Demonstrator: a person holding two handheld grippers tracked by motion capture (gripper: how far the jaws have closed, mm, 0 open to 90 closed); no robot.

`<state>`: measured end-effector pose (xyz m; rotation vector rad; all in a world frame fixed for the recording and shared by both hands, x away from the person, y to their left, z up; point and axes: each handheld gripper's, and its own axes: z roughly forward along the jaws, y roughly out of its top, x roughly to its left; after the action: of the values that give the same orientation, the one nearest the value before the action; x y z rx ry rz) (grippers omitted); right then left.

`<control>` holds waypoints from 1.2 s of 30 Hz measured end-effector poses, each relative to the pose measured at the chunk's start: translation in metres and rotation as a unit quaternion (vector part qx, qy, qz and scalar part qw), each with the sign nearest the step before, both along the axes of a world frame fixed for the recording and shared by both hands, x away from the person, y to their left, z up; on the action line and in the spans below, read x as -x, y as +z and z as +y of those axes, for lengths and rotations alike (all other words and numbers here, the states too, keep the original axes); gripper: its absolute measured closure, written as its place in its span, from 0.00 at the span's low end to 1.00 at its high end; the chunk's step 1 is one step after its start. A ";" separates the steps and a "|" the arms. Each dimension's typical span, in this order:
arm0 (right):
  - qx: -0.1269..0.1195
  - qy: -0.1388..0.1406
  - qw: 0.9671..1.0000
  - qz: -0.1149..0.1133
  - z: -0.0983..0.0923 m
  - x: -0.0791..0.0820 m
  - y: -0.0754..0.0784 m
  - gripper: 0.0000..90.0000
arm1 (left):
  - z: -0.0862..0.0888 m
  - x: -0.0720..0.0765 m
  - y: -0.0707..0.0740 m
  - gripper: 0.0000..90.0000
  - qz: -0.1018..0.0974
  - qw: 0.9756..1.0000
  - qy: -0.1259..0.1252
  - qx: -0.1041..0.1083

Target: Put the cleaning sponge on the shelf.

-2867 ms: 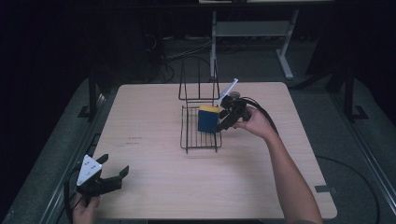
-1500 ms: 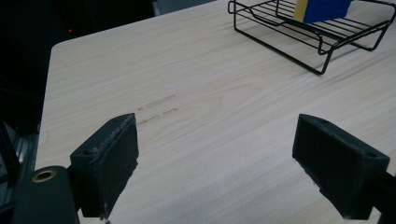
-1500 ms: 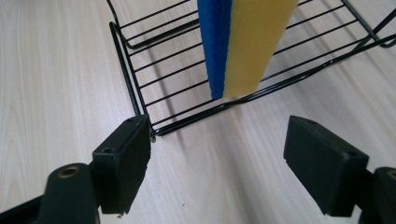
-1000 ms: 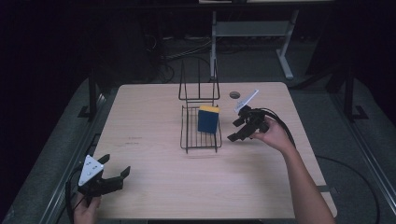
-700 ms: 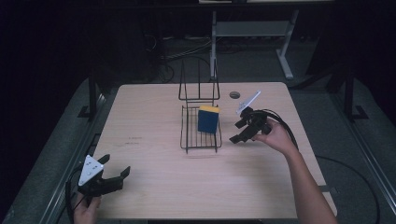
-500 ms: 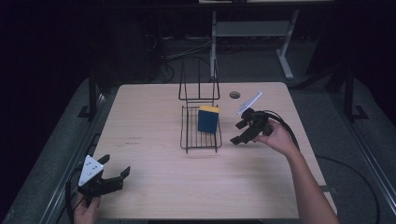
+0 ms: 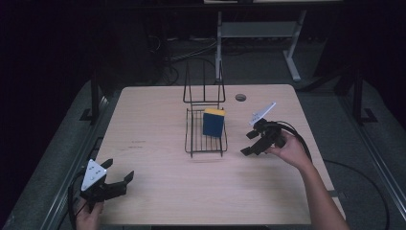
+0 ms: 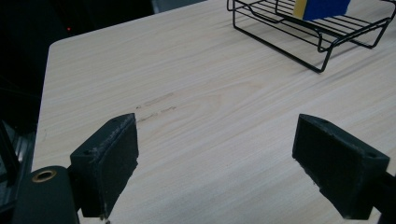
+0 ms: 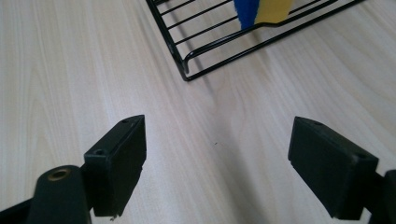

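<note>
A blue and yellow block (image 7: pixel 213 122) stands in a black wire rack (image 7: pixel 206 140) near the middle of the wooden table (image 7: pixel 158 172). My right gripper (image 7: pixel 249 143) hovers just right of the rack, open and empty, held by a hand. In the right gripper view the rack's corner (image 9: pixel 187 70) and the block's lower edge (image 9: pixel 261 11) lie ahead of the open jaws. My left gripper (image 7: pixel 118 171) rests at the table's front left corner, open and empty. The left gripper view shows the rack (image 8: pixel 322 37) and the block (image 8: pixel 322 7) far ahead.
The rack's upright back (image 7: pixel 204 88) rises behind the block. A round hole (image 7: pixel 241 97) sits in the table's far right part. A metal stand (image 7: pixel 253 33) and cables lie on the dark floor beyond the table.
My right gripper let go of the block in the rack, then drew back to the right and toward the person with its jaws open. The left gripper stayed put.
</note>
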<state>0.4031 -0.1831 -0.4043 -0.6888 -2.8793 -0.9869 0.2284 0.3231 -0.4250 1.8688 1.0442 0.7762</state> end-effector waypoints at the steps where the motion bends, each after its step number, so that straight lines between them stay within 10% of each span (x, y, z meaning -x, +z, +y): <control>1: 0.000 0.000 1.000 0.000 -0.001 0.001 -0.001 0.21 | 0.000 0.000 0.000 0.15 0.000 1.000 0.000 0.000; 36: -0.012 -0.030 0.999 -0.008 -0.044 0.059 -0.015 0.21 | -0.001 0.000 0.000 0.15 0.001 1.000 0.000 -0.002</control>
<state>0.3442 -0.2269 -0.4188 -0.7747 -2.8711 -1.0357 0.2280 0.3218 -0.4251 1.8726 1.0452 0.7766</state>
